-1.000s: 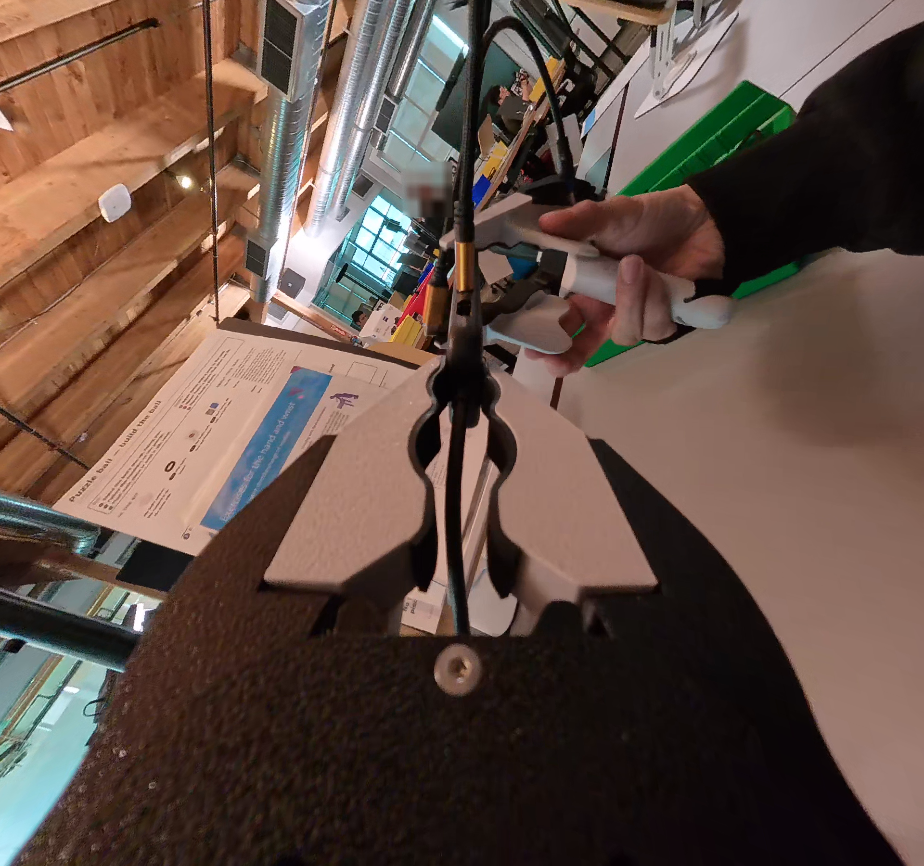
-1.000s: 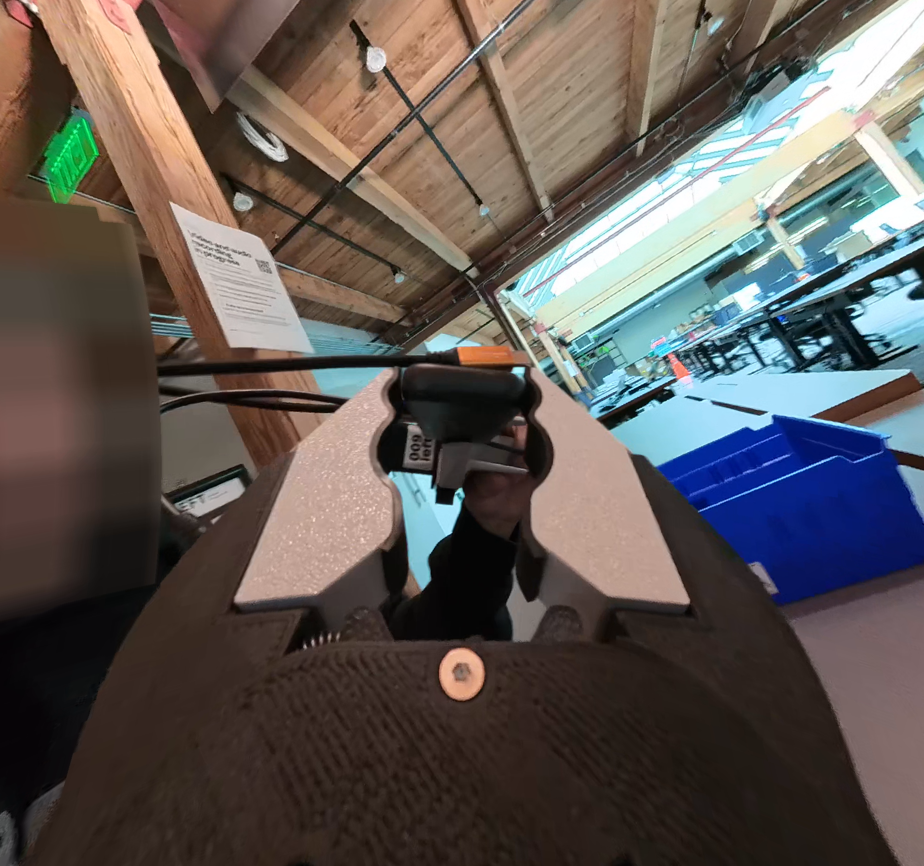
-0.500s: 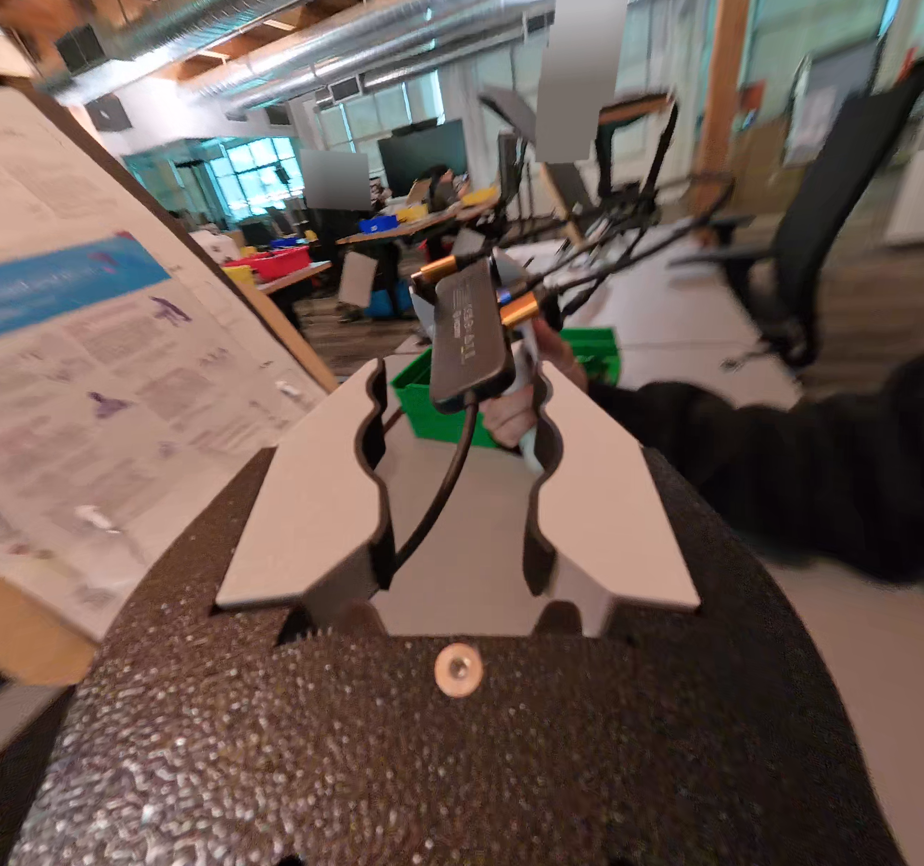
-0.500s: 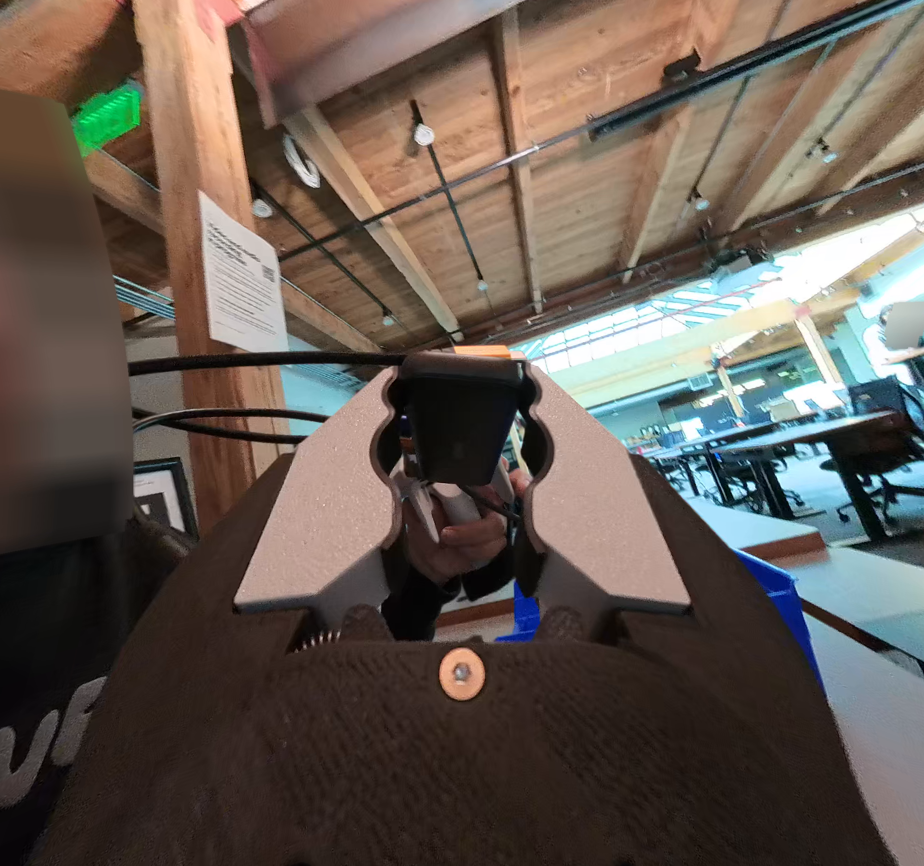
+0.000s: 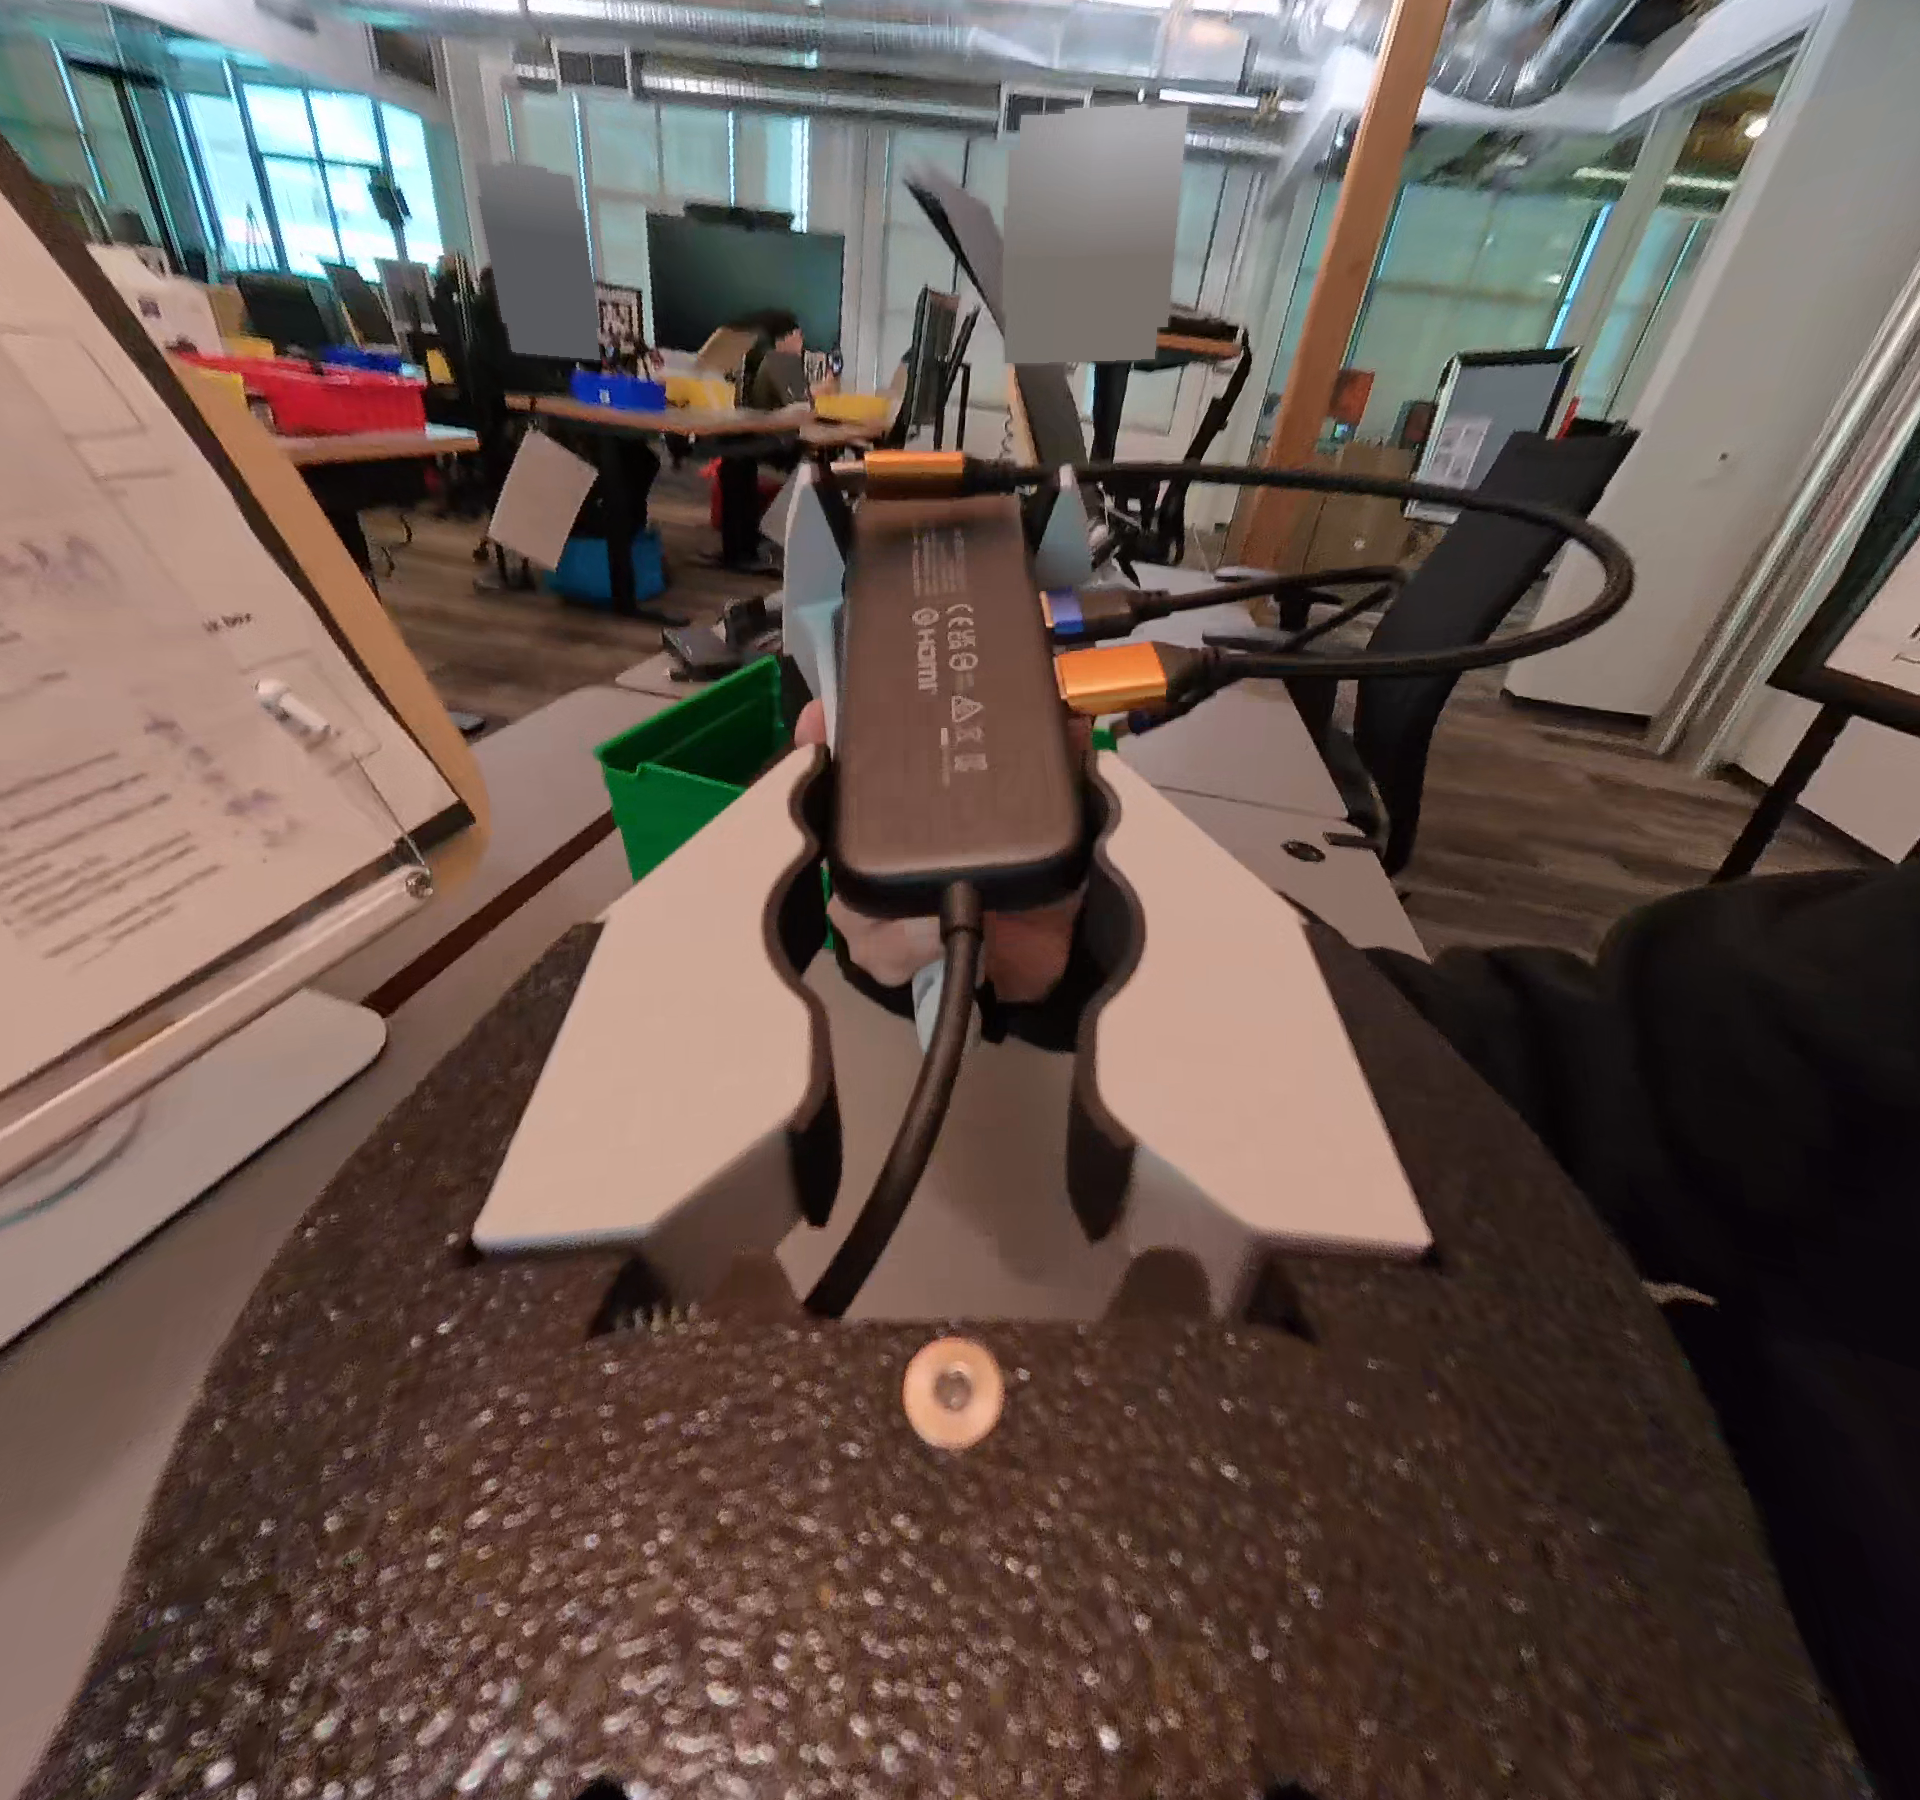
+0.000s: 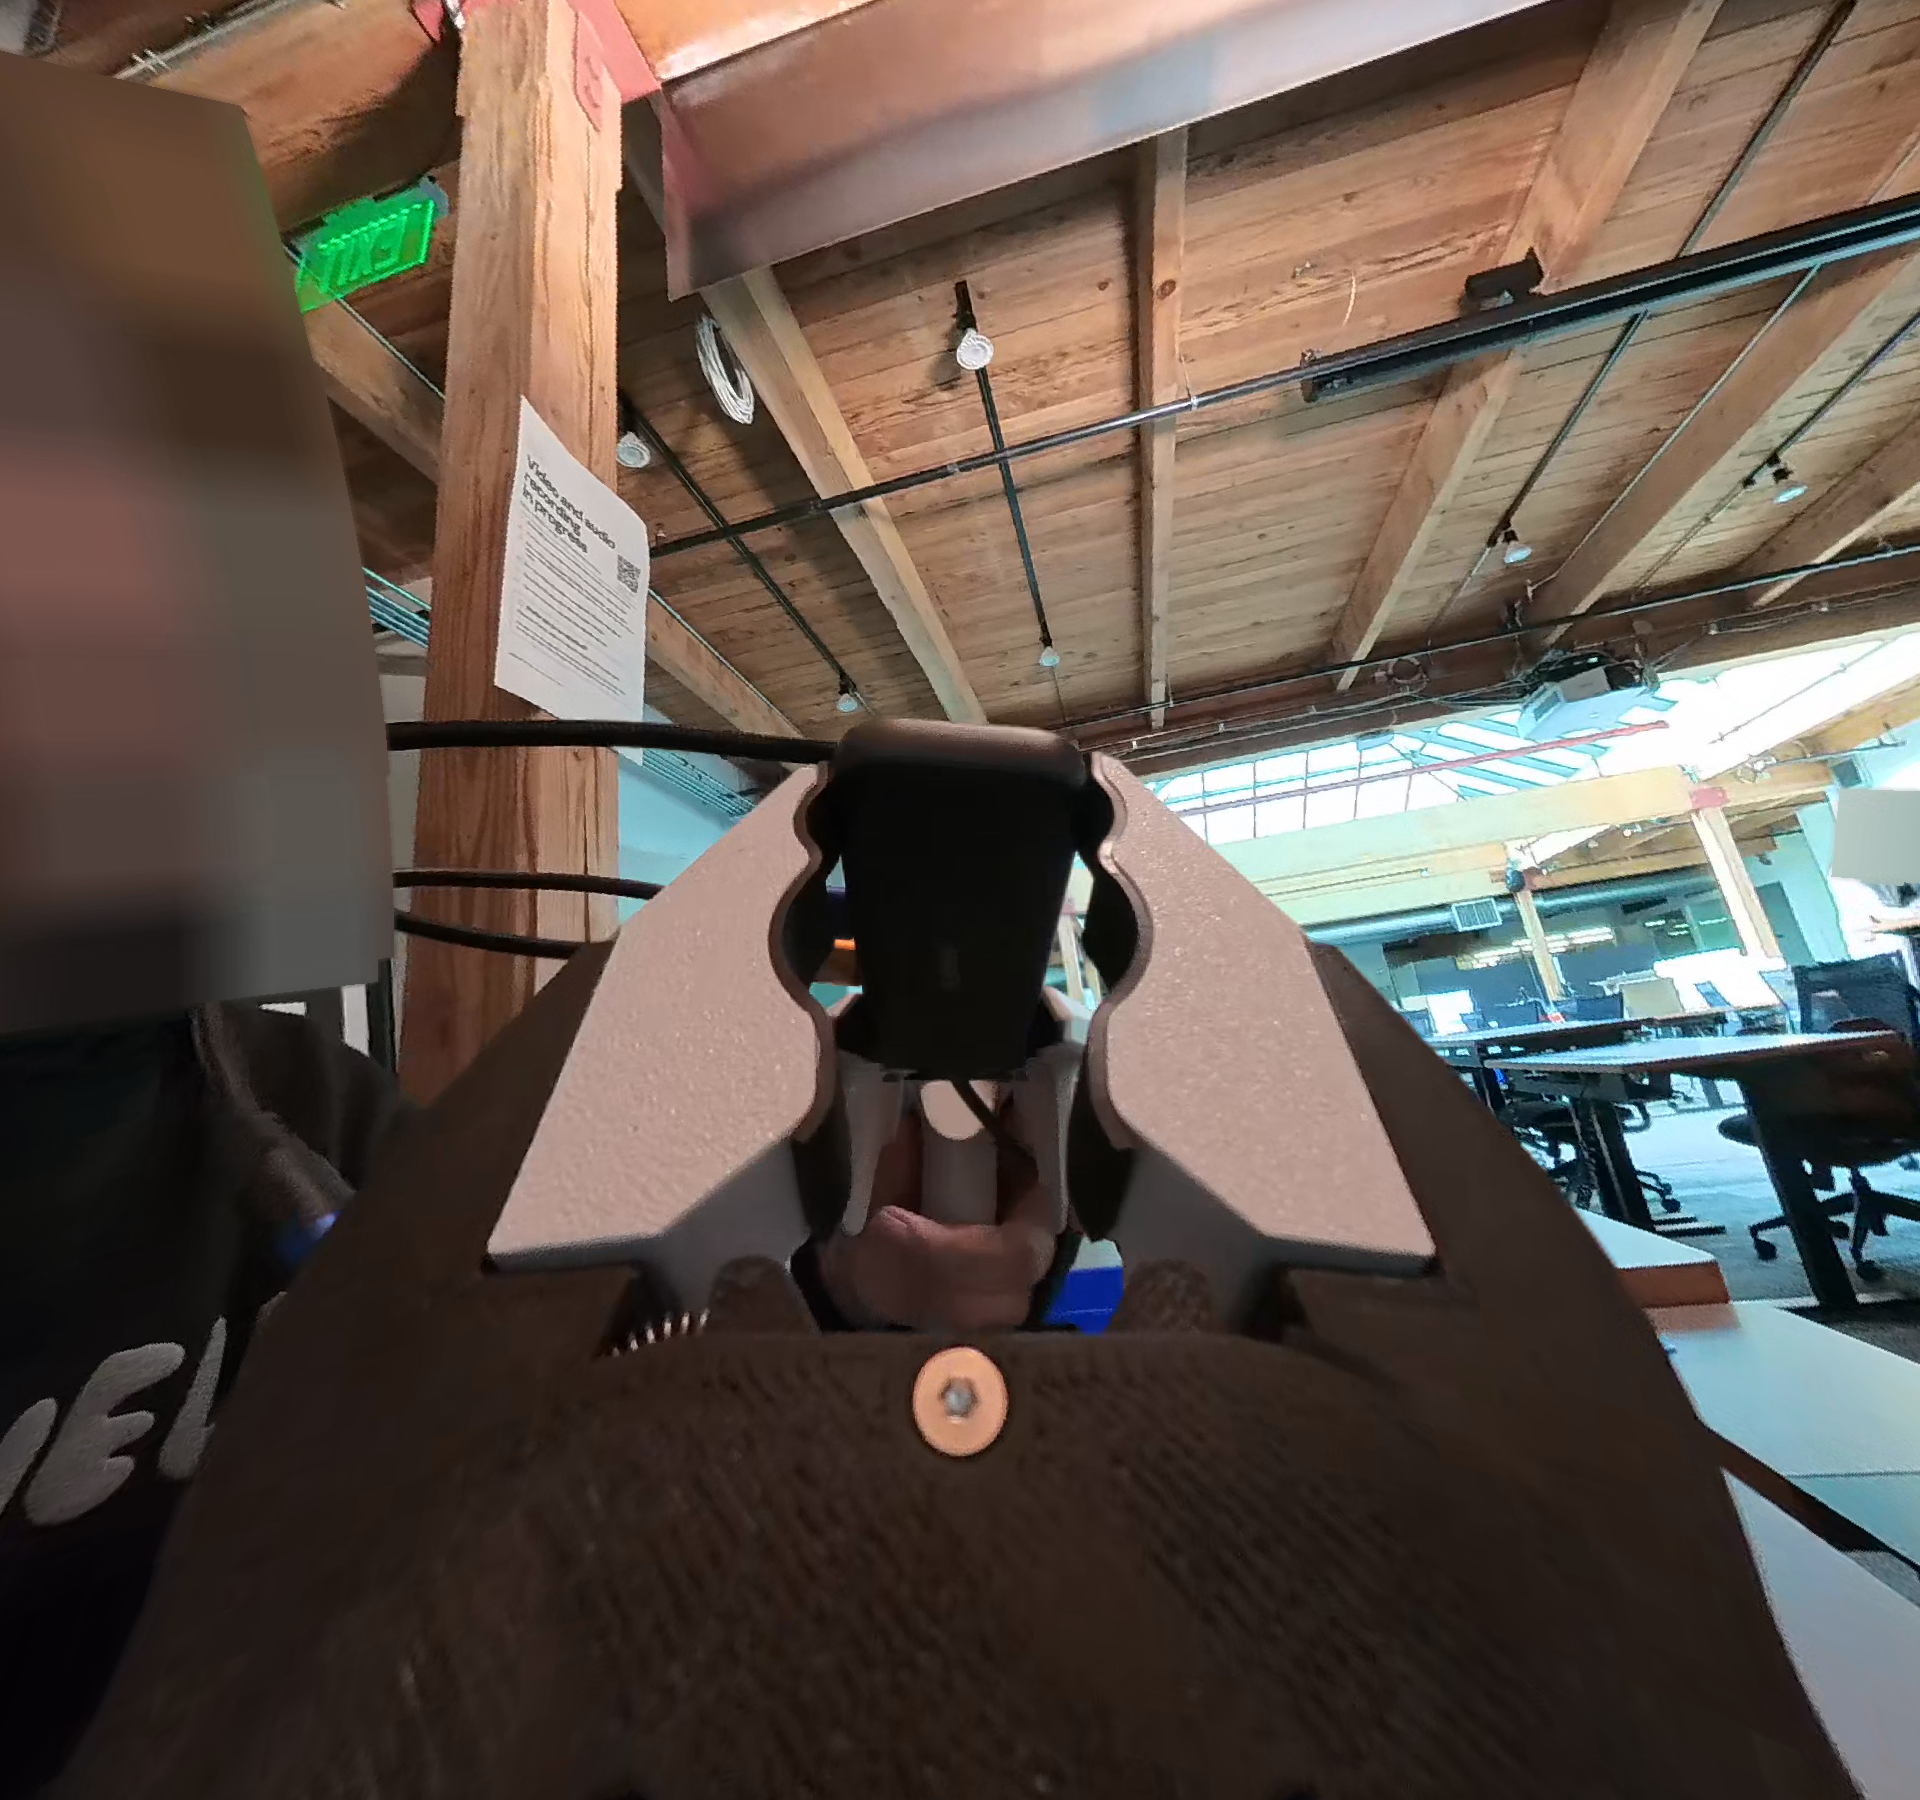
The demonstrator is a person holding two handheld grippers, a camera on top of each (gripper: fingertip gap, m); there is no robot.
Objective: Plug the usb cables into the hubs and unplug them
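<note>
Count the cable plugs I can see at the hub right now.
3, in the left wrist view: an orange plug at the hub's far end, a blue plug and an orange plug on its right edge. Others may be hidden.

Daylight comes from the far windows (image 5: pixel 312 181) and skylights (image 6: pixel 1558 763); the room is bright. Wide-angle bending shows at the edges. The poster (image 5: pixel 156 763) at left is blurred.
</note>
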